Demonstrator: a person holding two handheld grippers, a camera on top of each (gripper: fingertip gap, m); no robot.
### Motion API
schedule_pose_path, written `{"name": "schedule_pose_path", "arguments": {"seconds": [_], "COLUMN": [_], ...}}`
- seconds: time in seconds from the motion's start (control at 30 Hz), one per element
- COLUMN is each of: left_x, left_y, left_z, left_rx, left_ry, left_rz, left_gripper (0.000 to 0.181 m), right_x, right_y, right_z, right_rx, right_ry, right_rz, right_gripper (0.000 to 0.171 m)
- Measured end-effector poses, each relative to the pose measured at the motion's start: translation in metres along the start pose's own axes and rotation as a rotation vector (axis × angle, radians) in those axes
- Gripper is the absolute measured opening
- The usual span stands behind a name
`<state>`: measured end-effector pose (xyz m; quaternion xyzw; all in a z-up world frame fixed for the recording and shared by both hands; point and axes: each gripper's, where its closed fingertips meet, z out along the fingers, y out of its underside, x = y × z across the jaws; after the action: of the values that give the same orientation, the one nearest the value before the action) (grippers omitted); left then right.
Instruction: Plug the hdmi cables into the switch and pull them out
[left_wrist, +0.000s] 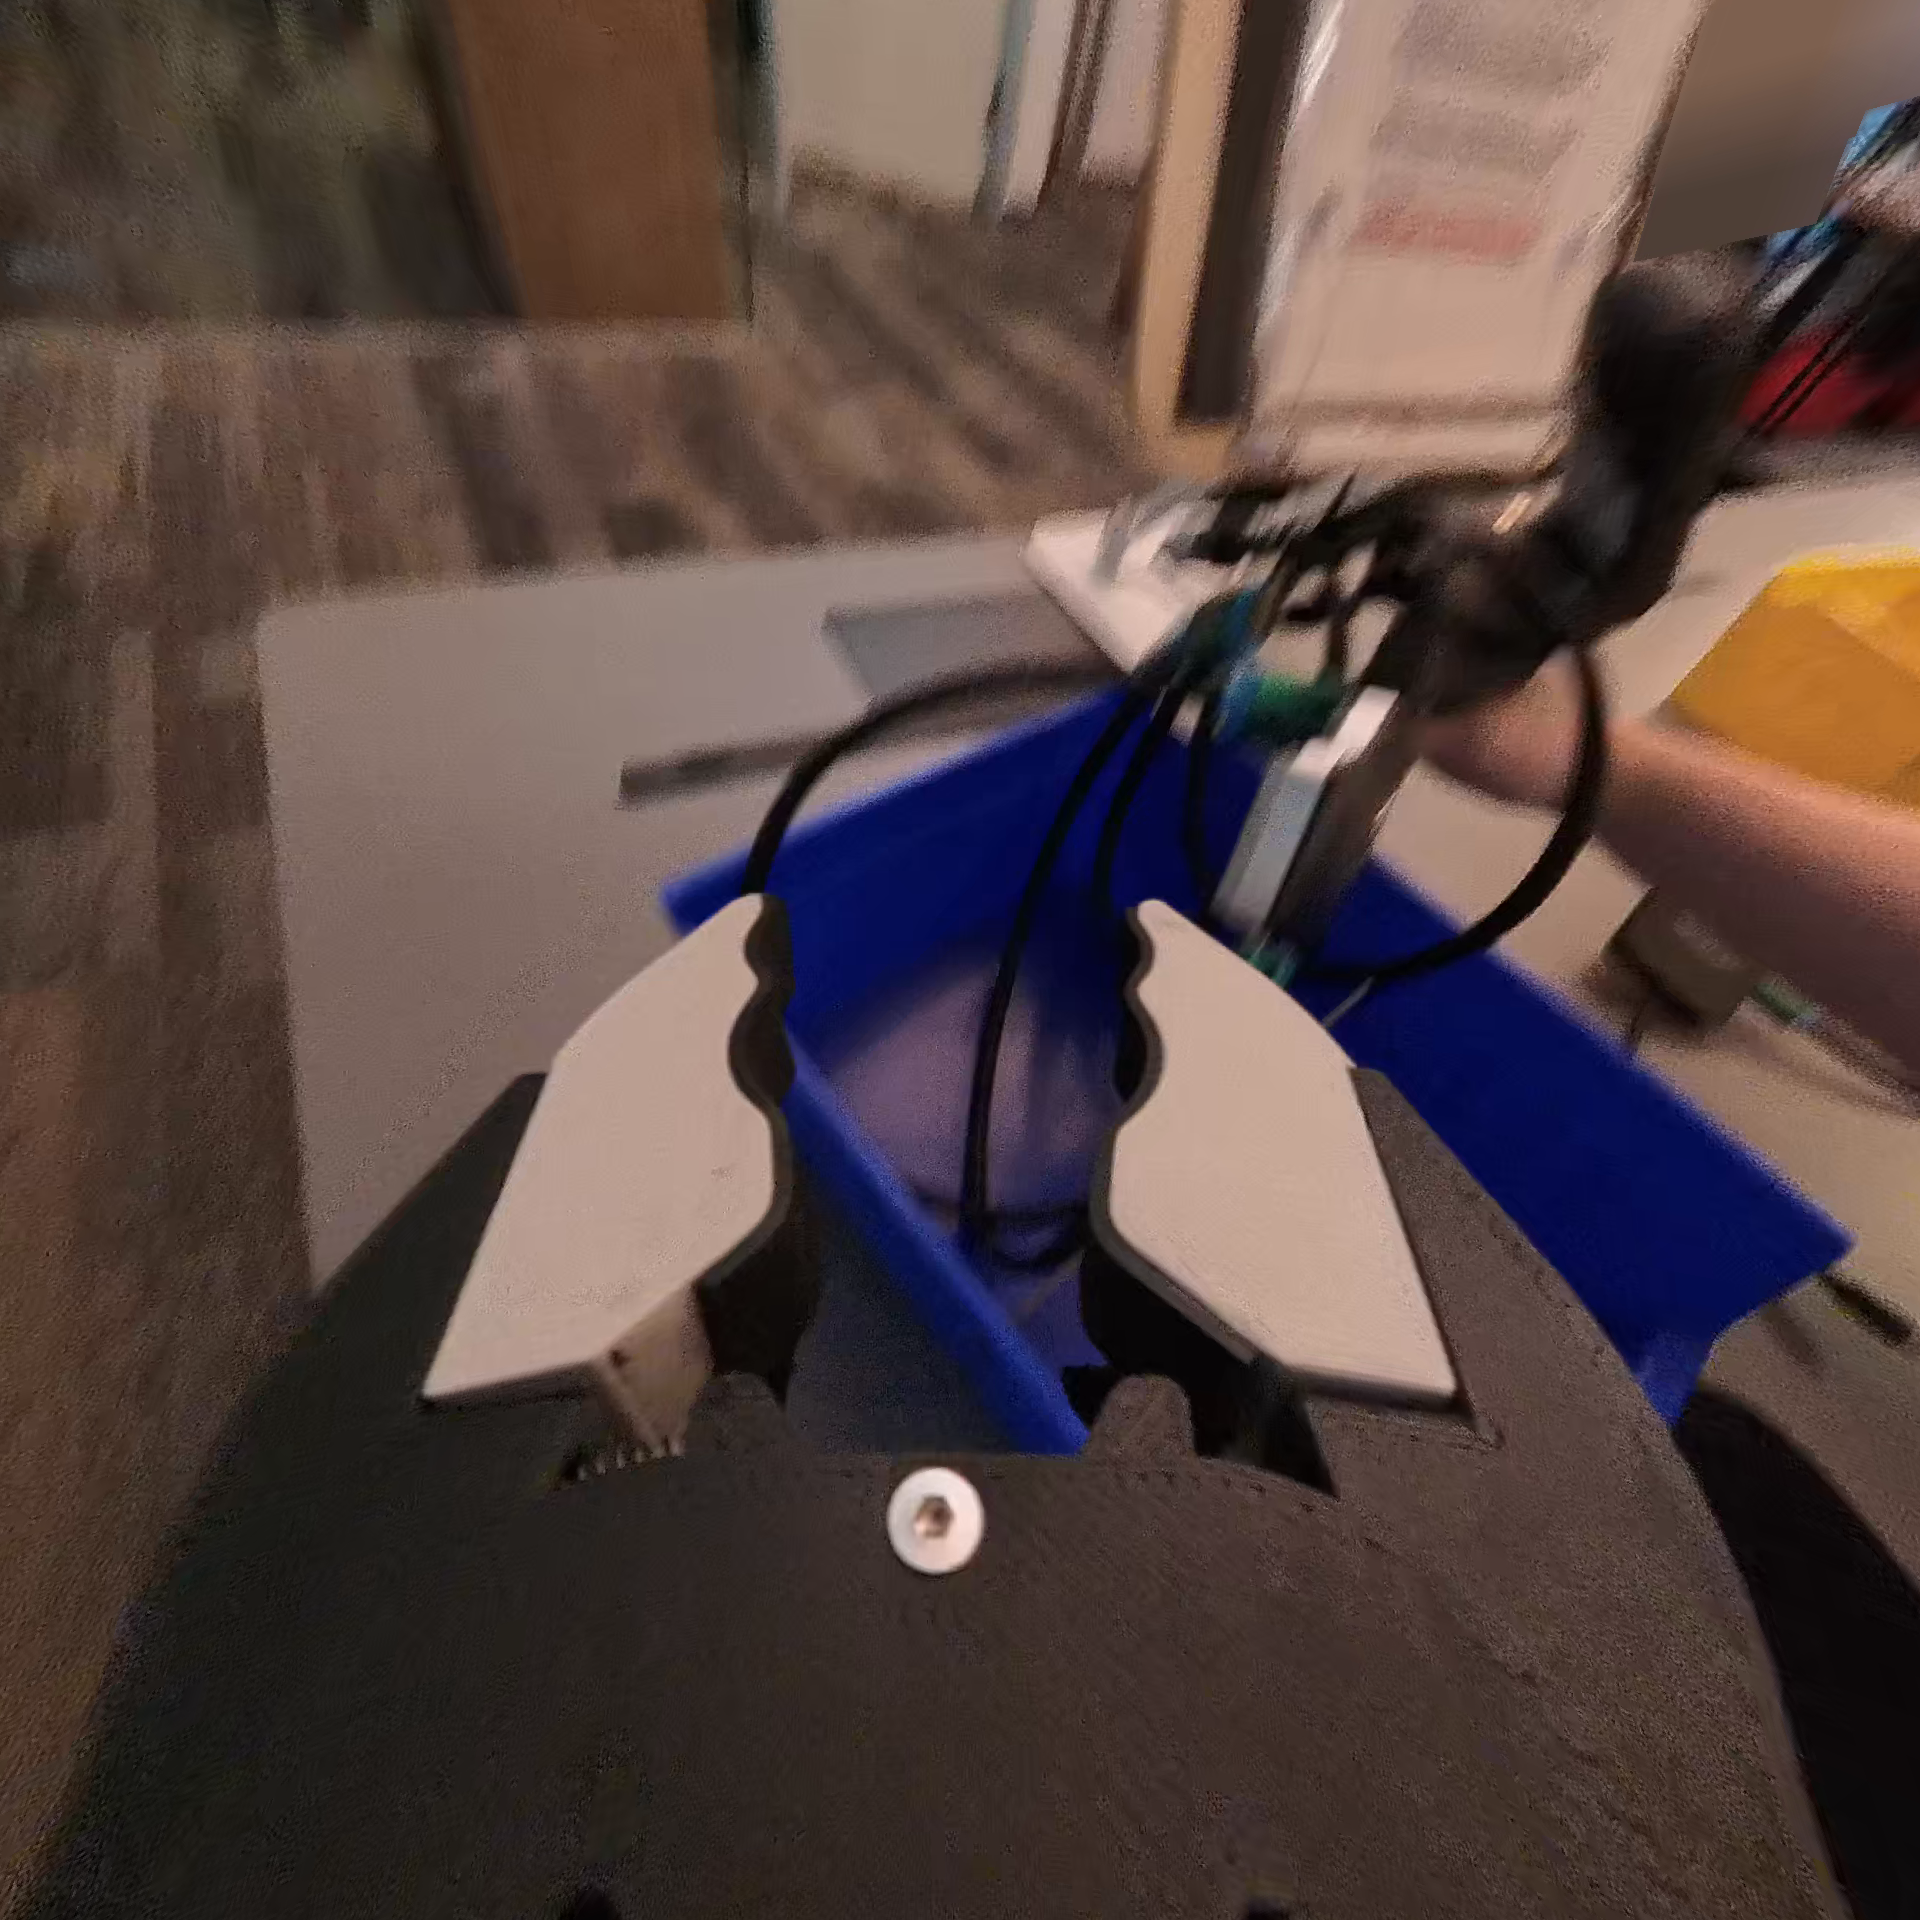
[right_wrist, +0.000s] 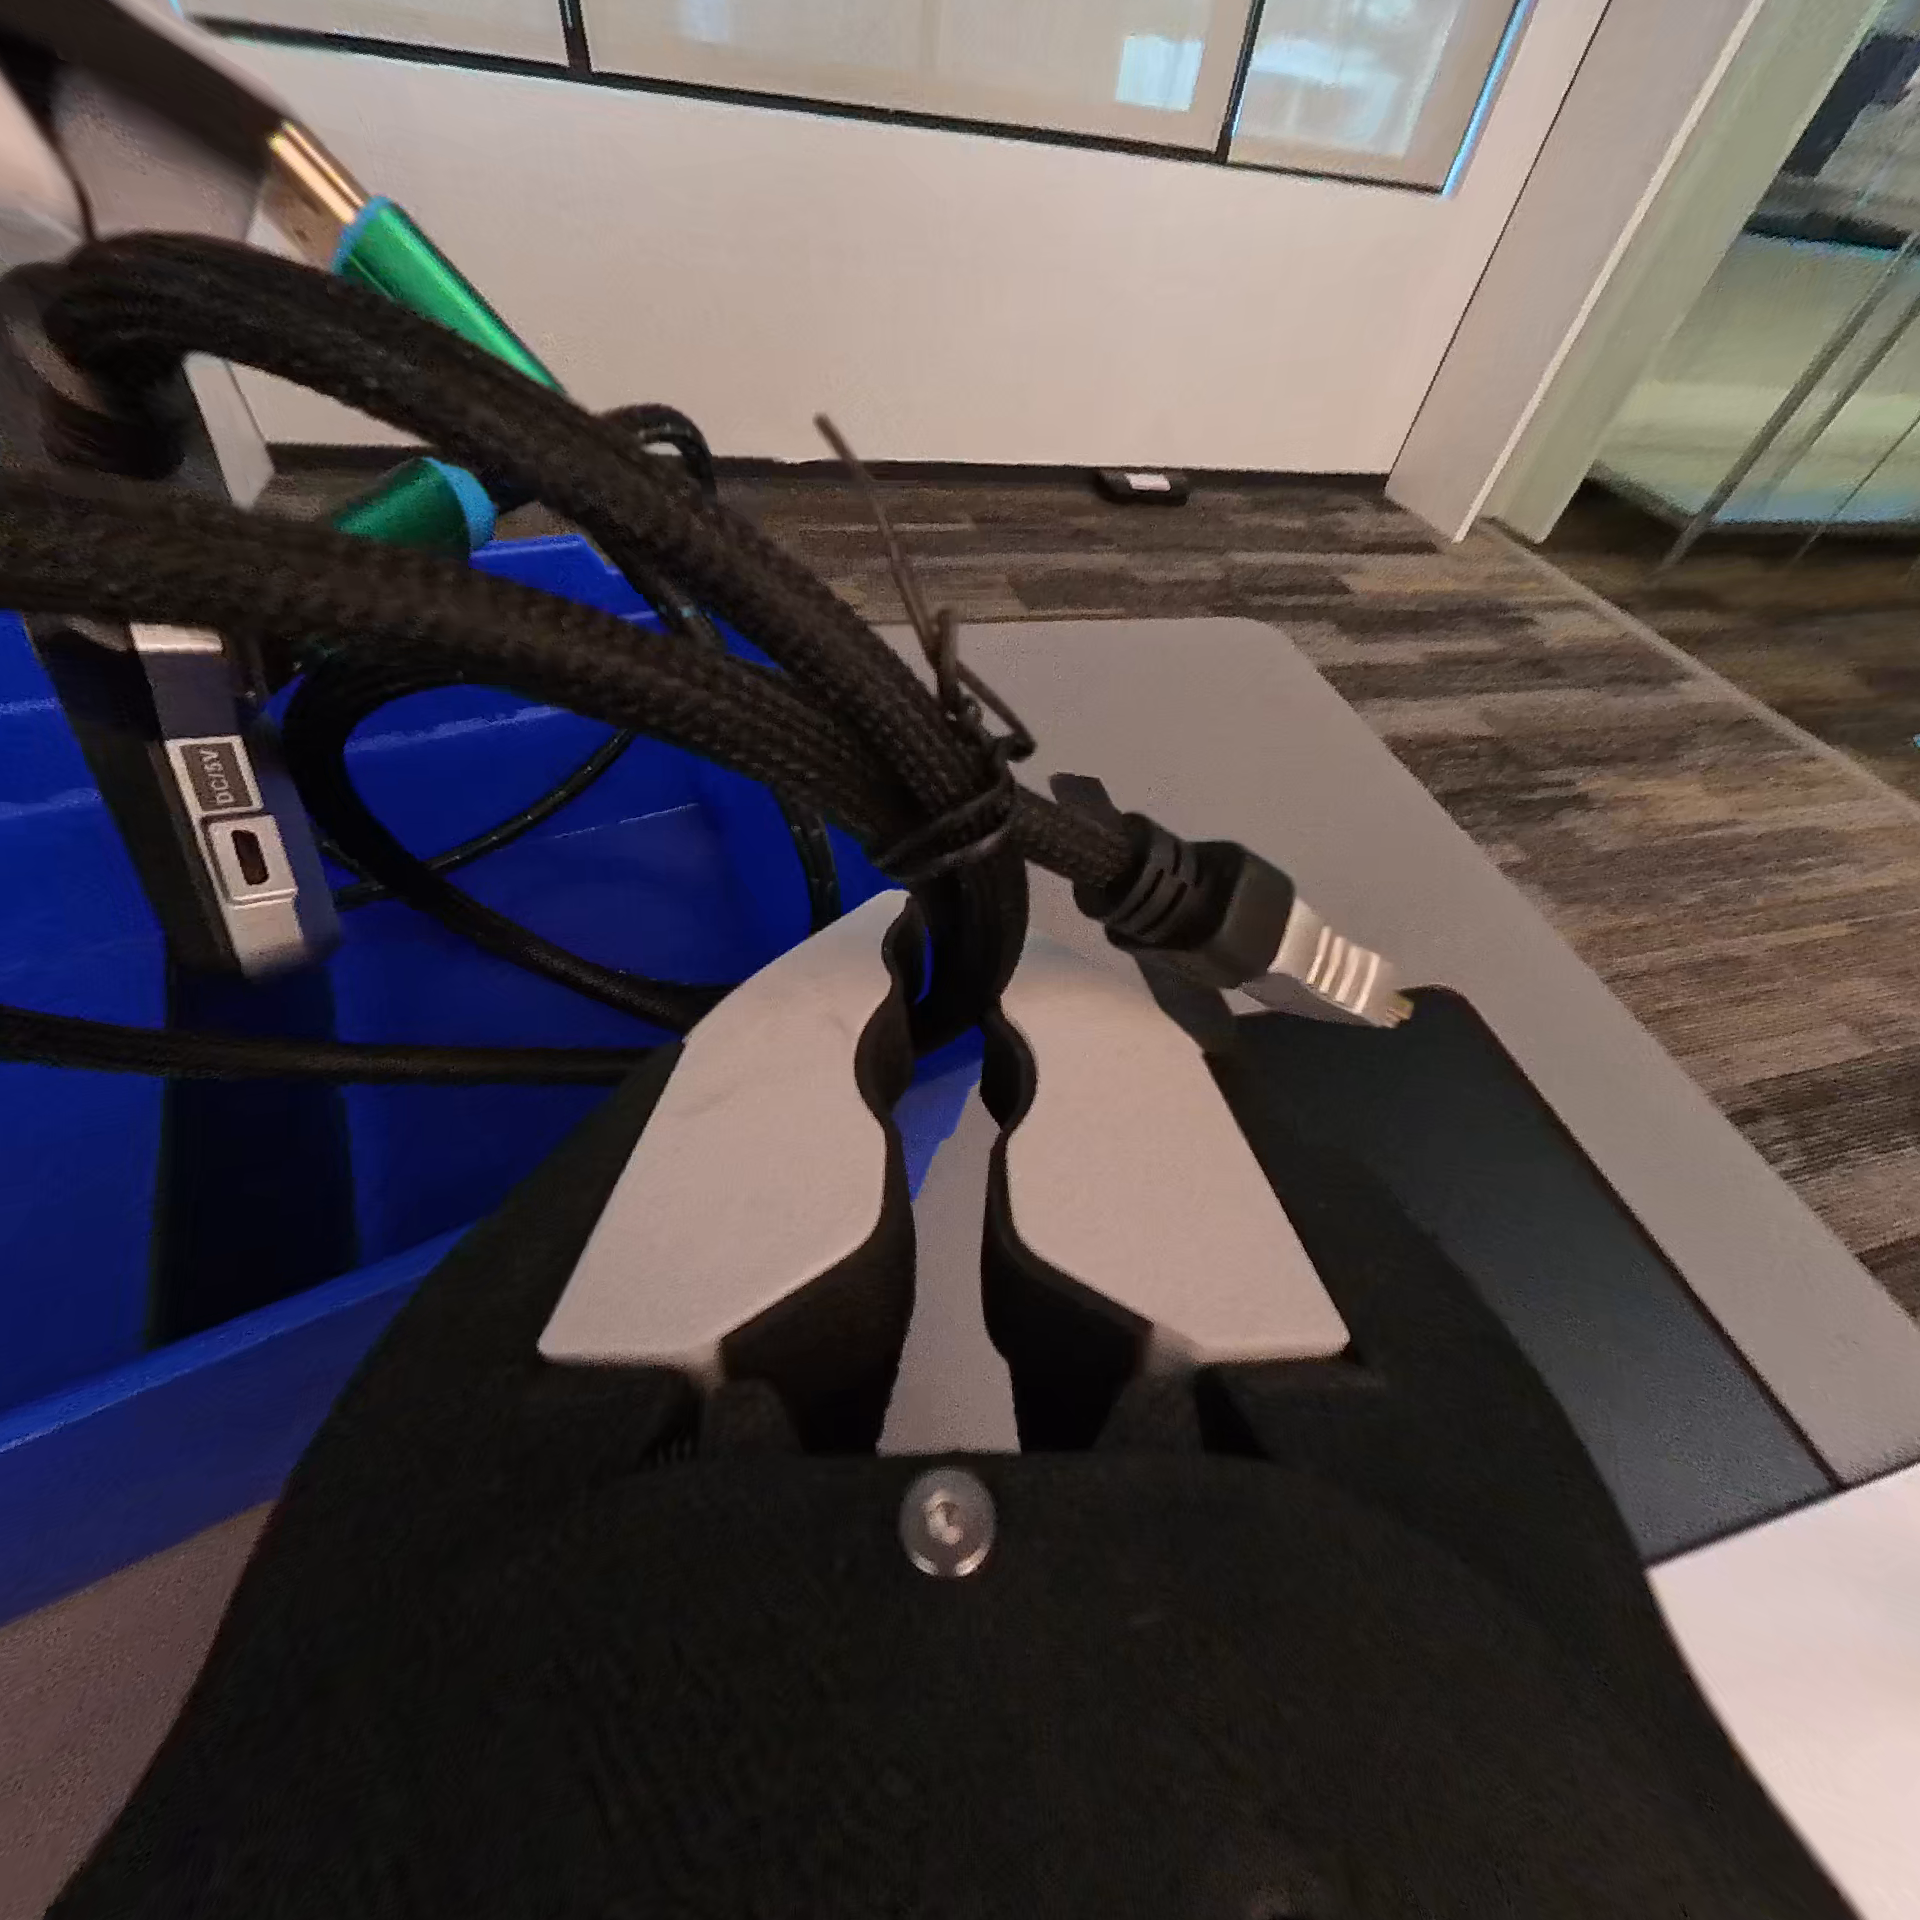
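Note:
My right gripper (right_wrist: 951, 987) is shut on a tied bundle of black braided HDMI cables (right_wrist: 623, 644) and holds it above the blue bin (right_wrist: 540, 831). A black and silver plug (right_wrist: 1278, 945) sticks out to the right of the bundle. The silver switch (right_wrist: 234, 821) hangs at the left over the bin, with two green plugs (right_wrist: 436, 281) at its side. My left gripper (left_wrist: 945, 935) is open and empty above the blue bin (left_wrist: 1558, 1122), where thin black cables (left_wrist: 987, 1039) run down. The switch (left_wrist: 1299, 810) hangs beyond it.
The bin stands on a grey table (right_wrist: 1247, 727) with its edge to the right and carpet floor beyond. In the blurred left wrist view a person's arm (left_wrist: 1714, 821) comes in from the right, and a yellow object (left_wrist: 1829, 675) lies behind it. Tip to tip, the grippers are about 20 cm apart.

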<state>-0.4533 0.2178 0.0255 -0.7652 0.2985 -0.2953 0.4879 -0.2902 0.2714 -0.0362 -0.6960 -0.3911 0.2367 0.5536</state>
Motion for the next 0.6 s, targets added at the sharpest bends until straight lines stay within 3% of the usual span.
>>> {"name": "schedule_pose_path", "arguments": {"seconds": [0.1,0.2,0.27,0.4,0.6], "left_x": [-0.007,-0.007,0.001,0.006,-0.022], "left_y": [0.048,0.072,0.091,0.096,0.095], "left_z": [-0.003,-0.002,-0.001,0.003,0.017], "left_rx": [-0.224,-0.253,-0.316,-0.33,-0.364], "left_ry": [-0.019,-0.022,0.019,0.055,-0.084], "left_rz": [-0.038,-0.073,-0.113,-0.147,-0.003], "left_gripper": [0.062,0.058,0.066,0.05,0.024], "right_x": [0.004,0.004,0.005,0.005,-0.007], "right_y": [0.008,0.008,0.008,0.009,0.016], "right_z": [0.004,0.003,0.002,-0.001,-0.022], "right_rx": [-0.023,-0.019,-0.036,-0.084,-0.137], "right_ry": [0.006,0.006,0.017,0.031,-0.036], "right_rz": [0.086,0.094,0.081,0.058,0.083], "right_gripper": [0.008,0.009,0.008,0.011,0.02]}}
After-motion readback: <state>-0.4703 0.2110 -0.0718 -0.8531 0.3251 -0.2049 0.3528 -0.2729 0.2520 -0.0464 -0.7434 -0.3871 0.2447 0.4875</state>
